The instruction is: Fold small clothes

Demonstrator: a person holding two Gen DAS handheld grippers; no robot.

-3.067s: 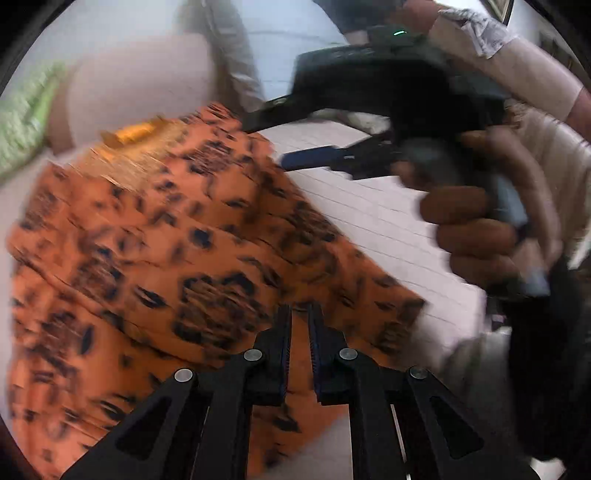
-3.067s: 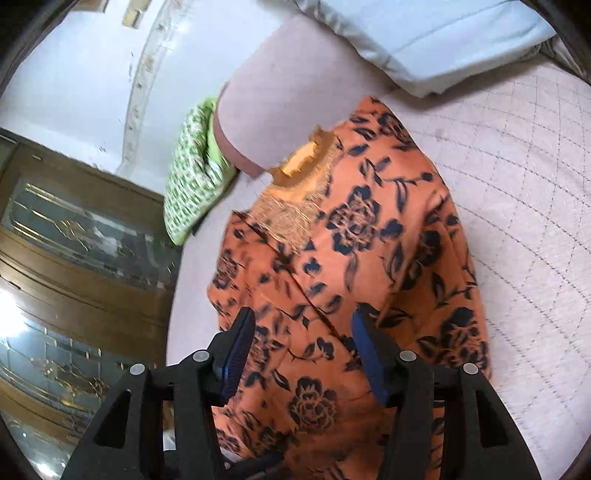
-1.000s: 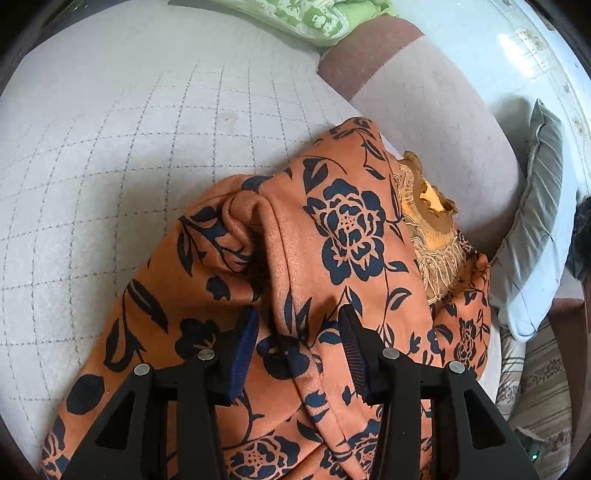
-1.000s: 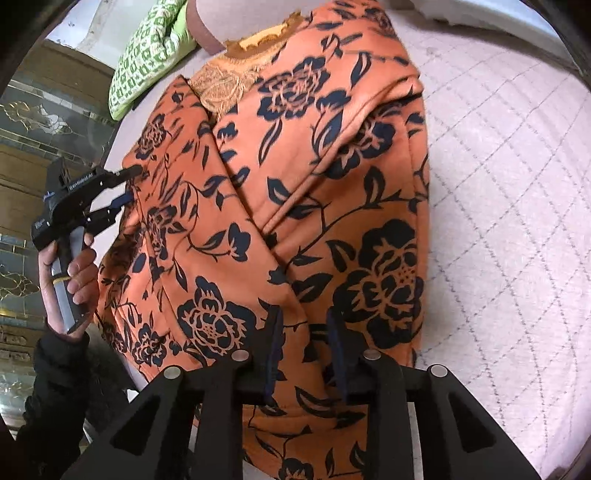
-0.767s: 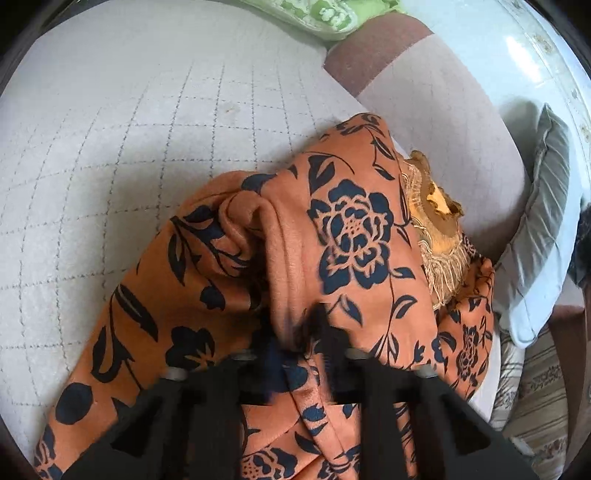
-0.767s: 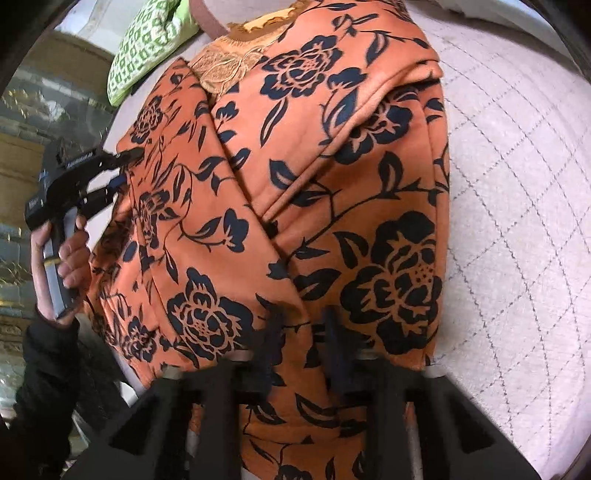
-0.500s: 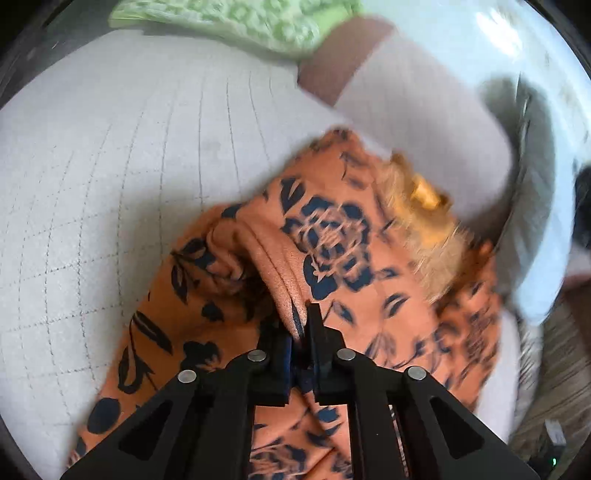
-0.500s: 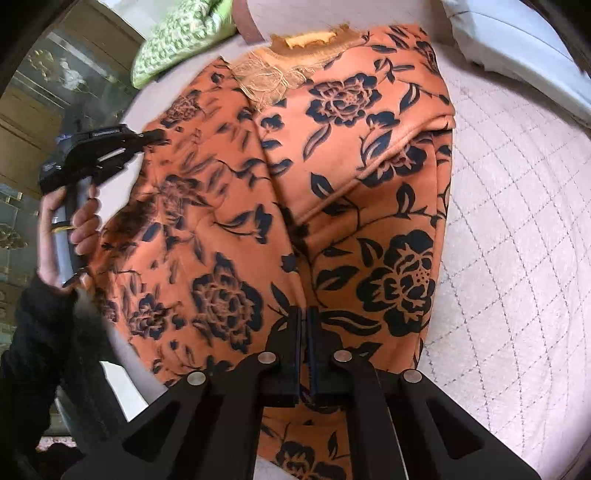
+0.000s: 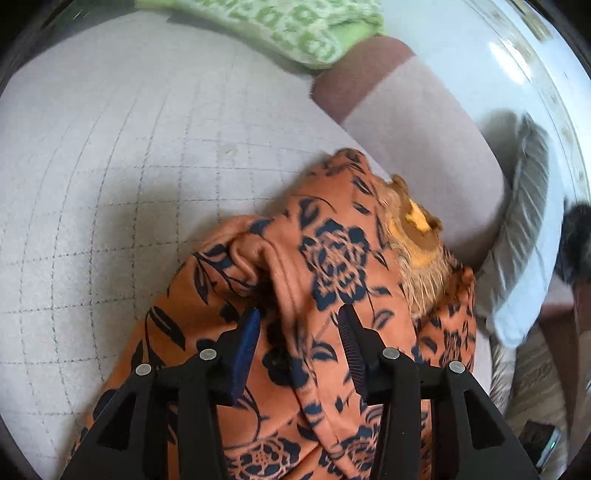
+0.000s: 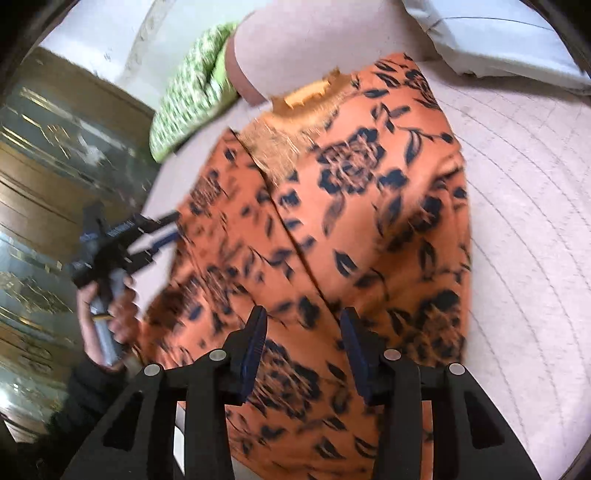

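On the quilted bed (image 9: 110, 155), both your left hand-held gripper (image 9: 299, 325) and right hand-held gripper (image 10: 303, 325) hang released, so the loose ridge in the orange floral garment (image 10: 332, 206) may slump and undo your fold.

Orange garment (image 9: 332, 258): soft matt cloth, slightly fuzzy, dark navy floral print; neckline trim (image 9: 417, 236) looks like golden lace or embroidery, rougher. Bed cover (image 9: 110, 166): matt quilted cloth, stitched grid. Green pillow (image 9: 295, 26): printed cloth. Grey pillow (image 9: 524, 236): smooth cloth. Left gripper (image 9: 297, 332) and right gripper (image 10: 303, 332): matt black plastic, ribbed blue pads, shiny metal screws. Cabinet (image 10: 55, 166): glossy wood and glass.
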